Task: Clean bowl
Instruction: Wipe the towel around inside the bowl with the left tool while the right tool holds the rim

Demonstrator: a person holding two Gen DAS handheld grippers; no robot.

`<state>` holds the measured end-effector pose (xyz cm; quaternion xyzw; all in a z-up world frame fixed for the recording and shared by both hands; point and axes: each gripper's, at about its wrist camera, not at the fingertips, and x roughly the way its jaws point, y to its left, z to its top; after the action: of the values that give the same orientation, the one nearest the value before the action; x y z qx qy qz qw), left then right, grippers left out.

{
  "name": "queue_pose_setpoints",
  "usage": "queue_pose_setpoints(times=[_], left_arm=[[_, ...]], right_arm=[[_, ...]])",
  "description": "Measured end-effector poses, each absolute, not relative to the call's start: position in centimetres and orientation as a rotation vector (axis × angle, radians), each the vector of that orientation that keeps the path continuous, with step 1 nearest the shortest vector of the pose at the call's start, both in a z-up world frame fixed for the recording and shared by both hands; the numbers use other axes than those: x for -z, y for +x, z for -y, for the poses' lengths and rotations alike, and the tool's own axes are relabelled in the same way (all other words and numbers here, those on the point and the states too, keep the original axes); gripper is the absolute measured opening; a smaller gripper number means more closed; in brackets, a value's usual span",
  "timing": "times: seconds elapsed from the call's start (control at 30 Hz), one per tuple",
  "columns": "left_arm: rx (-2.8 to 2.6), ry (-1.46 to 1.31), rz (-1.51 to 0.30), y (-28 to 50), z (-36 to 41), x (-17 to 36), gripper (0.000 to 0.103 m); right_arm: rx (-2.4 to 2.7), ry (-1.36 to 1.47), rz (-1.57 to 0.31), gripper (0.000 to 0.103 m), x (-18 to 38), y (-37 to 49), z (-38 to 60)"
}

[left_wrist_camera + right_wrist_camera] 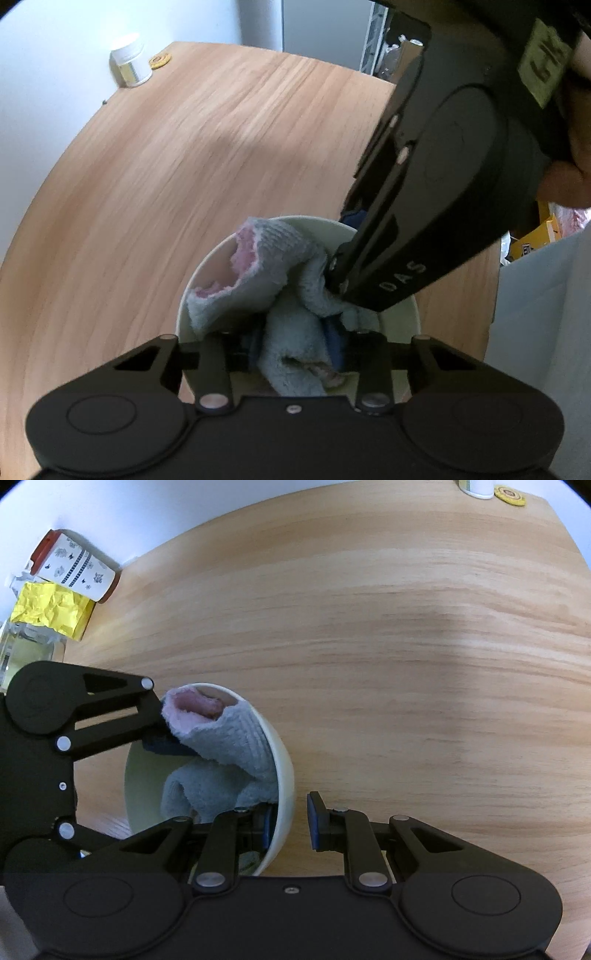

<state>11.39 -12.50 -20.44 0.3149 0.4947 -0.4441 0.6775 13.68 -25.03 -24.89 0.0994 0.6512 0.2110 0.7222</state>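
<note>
Two grippers meet at the bowl (284,775): left gripper (295,354) inside, right gripper (291,823) astride its rim.

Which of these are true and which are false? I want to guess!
1. The cloth is inside the bowl. True.
2. The bowl is over a glass table. False: the table is wooden.
3. The right claw has one side inside the bowl and one side outside. True.
4. The cloth is bright red all over. False: it is grey with a pink inside.
5. The left claw has the cloth between its two sides. True.
</note>
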Motion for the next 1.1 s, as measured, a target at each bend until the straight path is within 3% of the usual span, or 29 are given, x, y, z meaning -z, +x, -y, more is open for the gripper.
queue_pose_setpoints(times=[0.3,0.53,0.9,1.1], left_arm=[[0.917,0.744,-1.089,11.7,11.7,20.0,0.02],[0.872,0.814,-1.063,11.3,11.9,19.3,0.02],[0.834,0.695,-1.142,12.7,10.0,16.3,0.02],[0.81,0.615,-1.19,12.8,9.7,17.2,0.02]], right_arm=[[-0.459,0.186,-1.438,0.019,24.6,13.5,24.2],[-0.473,0.129,-1.425,0.022,24.3,13.4,24.0],[-0.434,0.059,-1.411,0.022,23.4,14.1,22.9],[-0.458,0.038,-1.4,0.02,23.6,14.1,22.8]])
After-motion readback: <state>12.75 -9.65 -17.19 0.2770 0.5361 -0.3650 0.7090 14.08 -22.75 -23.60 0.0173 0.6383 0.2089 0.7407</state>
